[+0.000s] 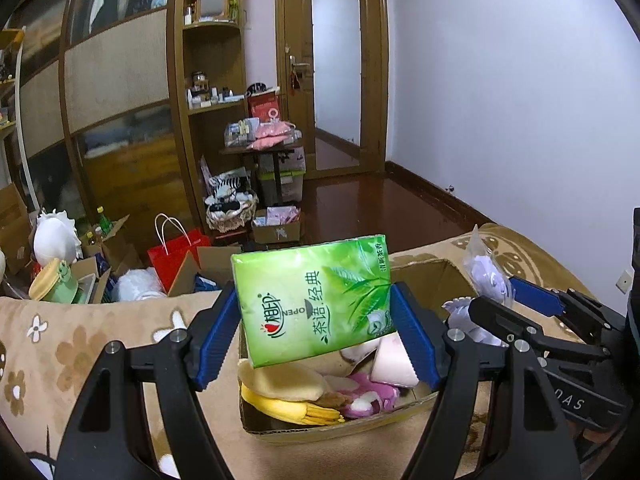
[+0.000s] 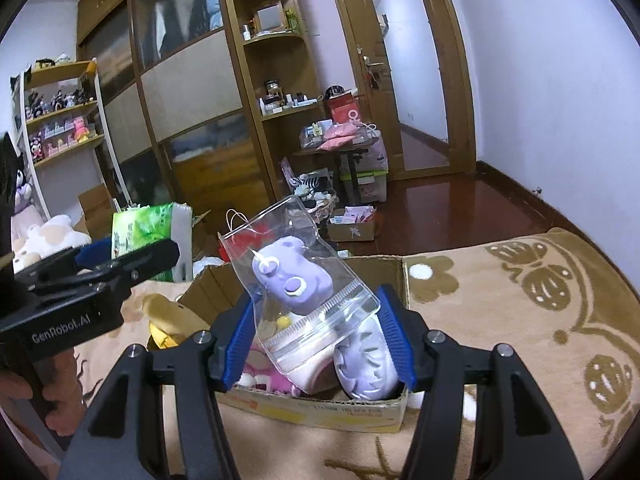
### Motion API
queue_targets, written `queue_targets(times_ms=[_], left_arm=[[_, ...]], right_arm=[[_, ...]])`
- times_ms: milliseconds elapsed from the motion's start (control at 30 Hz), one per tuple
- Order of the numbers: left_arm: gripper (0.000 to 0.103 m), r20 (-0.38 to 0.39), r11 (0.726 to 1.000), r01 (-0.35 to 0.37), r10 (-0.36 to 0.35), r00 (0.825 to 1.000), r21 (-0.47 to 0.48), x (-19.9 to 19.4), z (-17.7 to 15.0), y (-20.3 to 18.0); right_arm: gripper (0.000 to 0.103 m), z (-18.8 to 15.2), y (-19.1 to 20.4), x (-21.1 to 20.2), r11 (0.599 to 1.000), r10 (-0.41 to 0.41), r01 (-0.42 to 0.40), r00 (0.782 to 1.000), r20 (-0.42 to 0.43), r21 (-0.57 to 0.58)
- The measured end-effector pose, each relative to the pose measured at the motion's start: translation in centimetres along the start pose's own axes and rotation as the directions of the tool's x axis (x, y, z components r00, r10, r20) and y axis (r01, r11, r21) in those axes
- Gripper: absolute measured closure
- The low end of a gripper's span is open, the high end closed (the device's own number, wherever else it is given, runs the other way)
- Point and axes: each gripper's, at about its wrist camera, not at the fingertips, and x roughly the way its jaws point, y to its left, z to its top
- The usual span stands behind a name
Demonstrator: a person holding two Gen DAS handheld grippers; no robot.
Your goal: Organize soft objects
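My left gripper is shut on a green tissue pack and holds it above an open cardboard box on the bed. The box holds a yellow plush, a pink plush and other soft toys. My right gripper is shut on a clear zip bag with a purple plush toy over the same box. The right gripper also shows at the right of the left wrist view, and the left gripper's fingers with the tissue pack show at the left of the right wrist view.
The box stands on a beige flowered blanket. Beyond the bed lie a red paper bag, cartons, plush toys and a laden small table. A wooden wardrobe and a door stand behind, with dark wood floor to the right.
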Motion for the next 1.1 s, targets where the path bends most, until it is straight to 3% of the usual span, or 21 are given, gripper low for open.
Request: queue_targets(times_ms=[433, 567, 767, 933, 1100], left_arm=[[0.028, -0.052, 1.000, 0.001, -0.002, 0.999, -0.008, 1.4, -0.3, 0.2], [0.018, -0.064, 1.000, -0.009, 0.008, 0.998, -0.018, 1.5, -0.3, 0.6], [0.012, -0.040, 0.999, -0.026, 0.025, 0.999, -0.027, 0.1, -0.4, 1.3], [0.007, -0.014, 0.999, -0.032, 0.031, 0.999, -0.035, -1.8, -0.6, 1.6], [0.005, 0.003, 0.999, -0.034, 0.034, 0.999, -0.042, -4.0, -1.0, 1.6]], right_arm=[[0.039, -0.4, -0.6, 1.6, 0.999, 0.023, -0.022, 0.999, -0.036, 0.025], [0.038, -0.4, -0.6, 1.8, 0.999, 0.029, -0.028, 0.999, -0.043, 0.020], [0.029, -0.2, -0.6, 1.1, 0.999, 0.029, -0.029, 0.999, -0.029, 0.028], [0.013, 0.4, -0.7, -1.0, 0.999, 0.011, -0.011, 1.000, 0.010, 0.037], [0.003, 0.7, -1.0, -3.8, 0.999, -0.013, 0.010, 0.999, 0.040, 0.052]])
